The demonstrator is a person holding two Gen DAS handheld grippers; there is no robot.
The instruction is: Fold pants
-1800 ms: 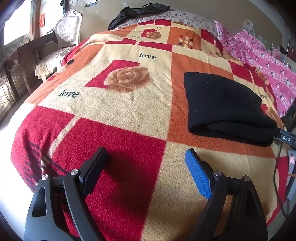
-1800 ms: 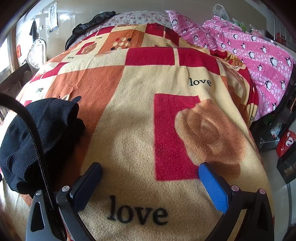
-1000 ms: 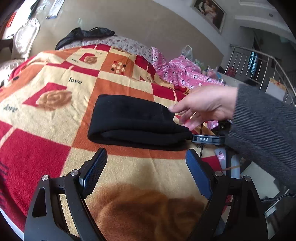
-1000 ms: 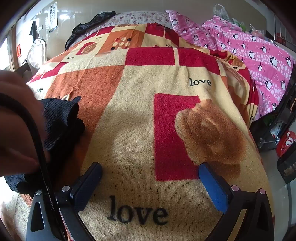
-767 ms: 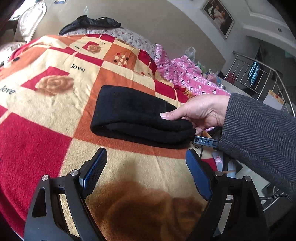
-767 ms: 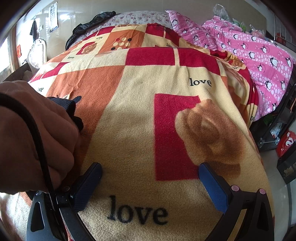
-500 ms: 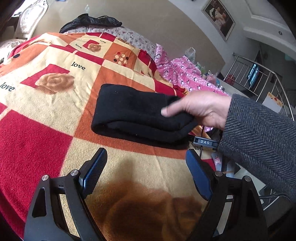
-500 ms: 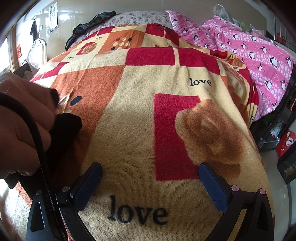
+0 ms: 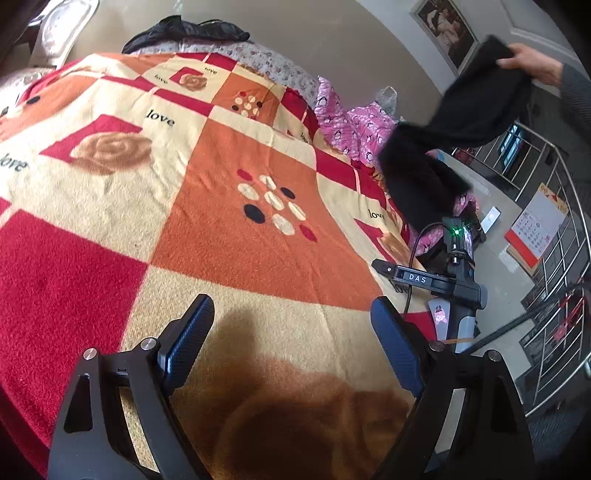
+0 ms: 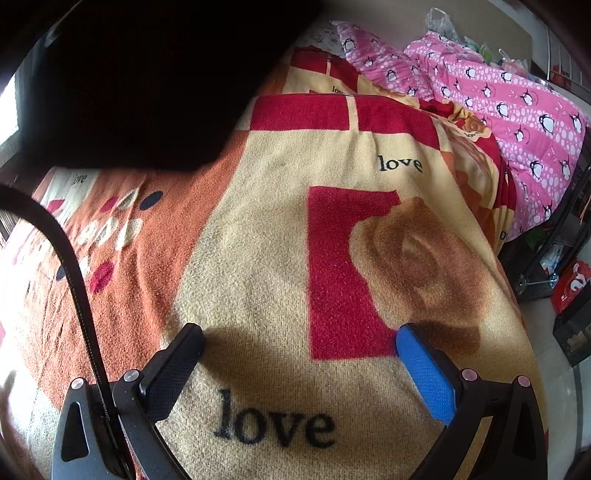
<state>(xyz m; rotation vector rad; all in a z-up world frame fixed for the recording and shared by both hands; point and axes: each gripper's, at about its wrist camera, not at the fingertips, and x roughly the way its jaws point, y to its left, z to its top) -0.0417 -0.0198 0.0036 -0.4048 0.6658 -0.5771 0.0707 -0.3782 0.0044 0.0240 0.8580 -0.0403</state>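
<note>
The black pants (image 9: 443, 133) hang in the air at the upper right of the left wrist view, held up by a person's bare hand (image 9: 532, 61). In the right wrist view the same black pants (image 10: 147, 85) fill the upper left, above the blanket. My left gripper (image 9: 291, 339) is open over the patterned blanket (image 9: 221, 206), nothing between its fingers. My right gripper (image 10: 299, 354) is open too and rests low on the blanket (image 10: 280, 240); its body (image 9: 421, 278) lies at the bed's right edge.
Pink penguin-print bedding (image 10: 498, 96) is piled at the far right of the bed. A black garment (image 9: 184, 29) lies at the headboard end. A metal railing (image 9: 554, 229) and floor clutter stand beyond the right edge. A black cable (image 10: 70, 266) crosses the right wrist view.
The hand has lifted the folded black pants off the blanket and up to the right, where they now hang loose. The left gripper's view has swung slightly; the right gripper has stayed put.
</note>
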